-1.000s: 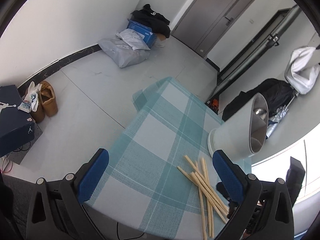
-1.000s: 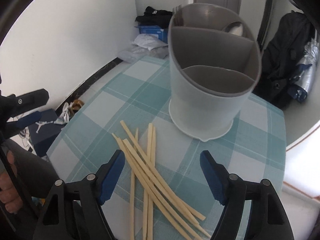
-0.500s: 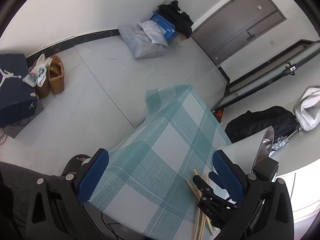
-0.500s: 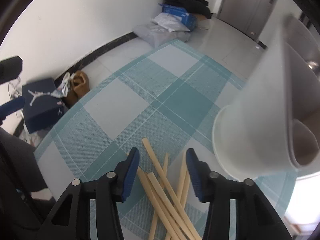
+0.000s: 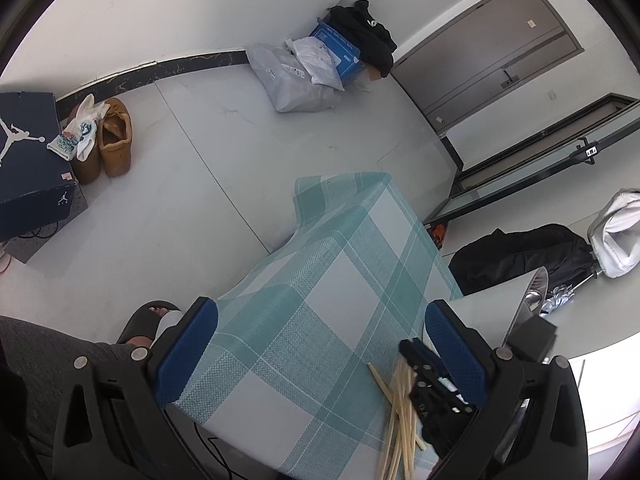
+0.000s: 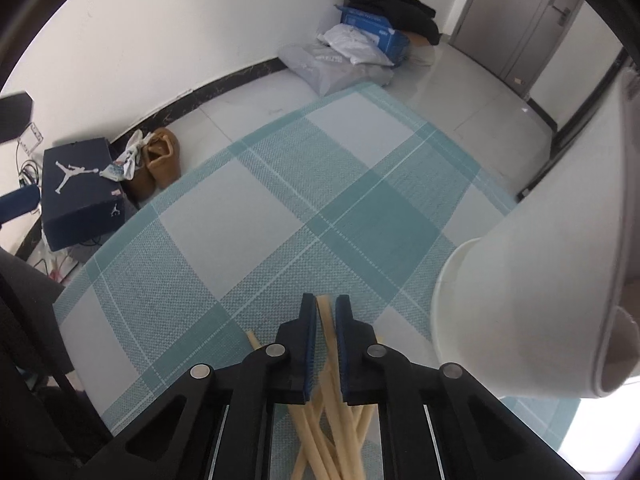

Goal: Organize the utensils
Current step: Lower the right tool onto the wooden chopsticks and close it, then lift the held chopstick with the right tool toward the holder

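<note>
Several pale wooden chopsticks (image 6: 336, 436) lie in a loose heap on the teal-checked tablecloth (image 6: 280, 216). My right gripper (image 6: 323, 312) is low over the heap, its blue pads shut on one chopstick (image 6: 326, 322) whose tip shows between them. The white utensil holder (image 6: 540, 264) stands just to the right. In the left wrist view my left gripper (image 5: 320, 344) is open and empty above the table's near edge; the chopsticks (image 5: 400, 412), the right gripper's fingers (image 5: 424, 376) and the holder (image 5: 496, 304) lie at lower right.
The table edge (image 5: 340, 184) drops off to a tiled floor. On the floor are a dark shoebox (image 6: 80, 192), brown shoes (image 6: 160, 160), and bags and a blue box (image 6: 352, 48) by the wall. A person's leg and sandal (image 5: 148, 320) are beside the table.
My right gripper dropped onto the chopstick heap and closed from half open to shut on one chopstick. My left gripper pulled back and up from the table, staying open.
</note>
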